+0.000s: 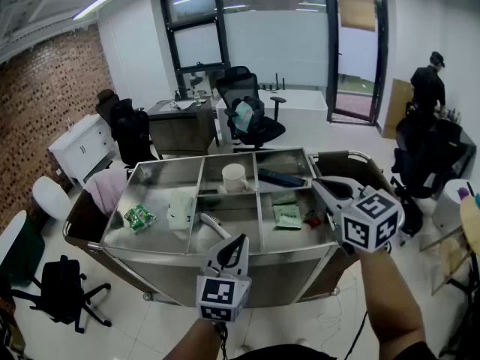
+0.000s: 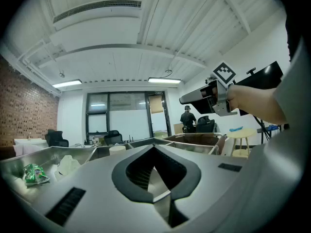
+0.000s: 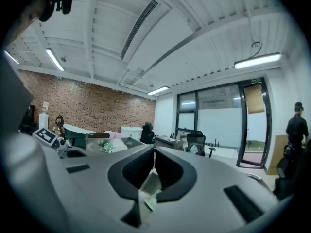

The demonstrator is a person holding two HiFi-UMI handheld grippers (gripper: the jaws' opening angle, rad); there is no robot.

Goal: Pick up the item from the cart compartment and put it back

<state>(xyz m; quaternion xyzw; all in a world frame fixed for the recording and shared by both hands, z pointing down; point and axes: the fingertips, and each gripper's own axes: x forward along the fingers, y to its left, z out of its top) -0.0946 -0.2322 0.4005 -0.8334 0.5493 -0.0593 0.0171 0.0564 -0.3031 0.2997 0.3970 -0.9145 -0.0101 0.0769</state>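
Pickup is not yet begun, I judge: right fingers (image 1: 328, 189) and left fingers (image 1: 241, 244) are each pressed together, empty. Green packet (image 1: 286, 216) lies in the cart (image 1: 150, 268) compartment below the right fingers, which must open and descend.

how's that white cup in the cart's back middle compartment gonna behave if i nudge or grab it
The white cup stands upright on the smooth steel floor of the cart, so a low nudge would probably slide it and a high one tip it. With round sides, it may roll once down.
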